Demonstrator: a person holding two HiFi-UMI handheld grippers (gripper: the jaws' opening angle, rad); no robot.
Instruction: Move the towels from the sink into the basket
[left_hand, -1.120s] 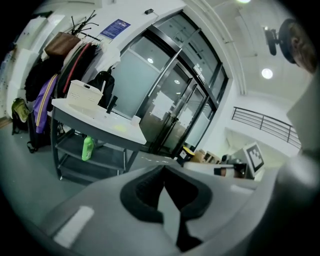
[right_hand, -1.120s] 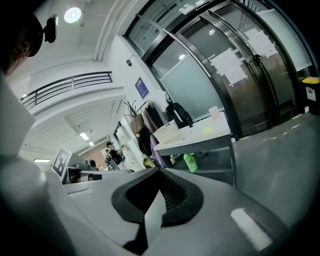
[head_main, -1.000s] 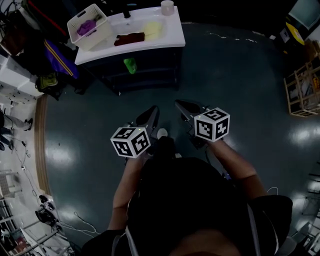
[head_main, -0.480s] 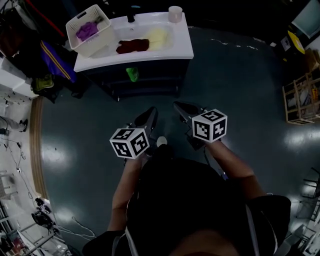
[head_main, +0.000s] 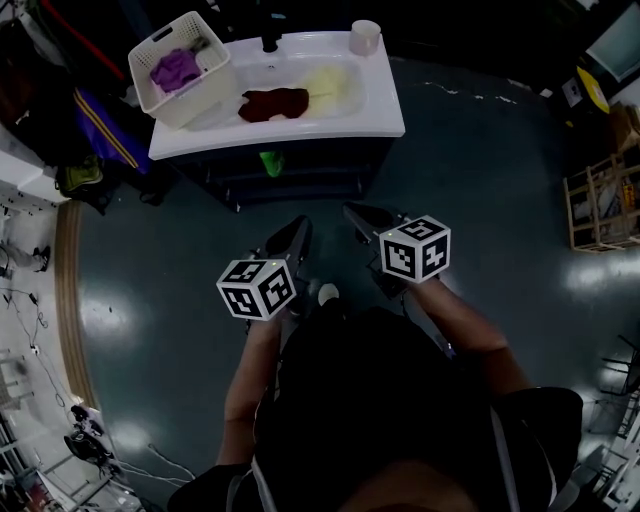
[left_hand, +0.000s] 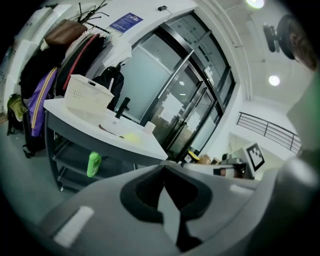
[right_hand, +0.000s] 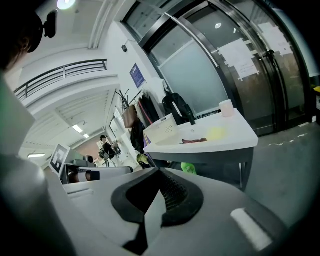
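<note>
A dark red towel (head_main: 272, 103) and a pale yellow towel (head_main: 332, 85) lie in the white sink (head_main: 300, 125) at the top of the head view. At the counter's left end stands a white basket (head_main: 180, 55) with a purple towel (head_main: 176, 70) in it. My left gripper (head_main: 299, 228) and right gripper (head_main: 354, 211) hang side by side over the floor, well short of the vanity, both shut and empty. The left gripper view shows the basket (left_hand: 87, 92) and yellow towel (left_hand: 131, 136) far off; the right gripper view shows the red towel (right_hand: 194, 141).
A faucet (head_main: 270, 42) and a pale cup (head_main: 365, 37) stand at the back of the counter. A green bottle (head_main: 271, 162) sits on the shelf under it. Bags and clothes (head_main: 95, 120) hang left of the vanity. Wooden crates (head_main: 600, 195) stand at the right.
The vanity has slid lower and to the right in the head view and looks a little nearer. Both grippers keep their places in the view and stay shut.
</note>
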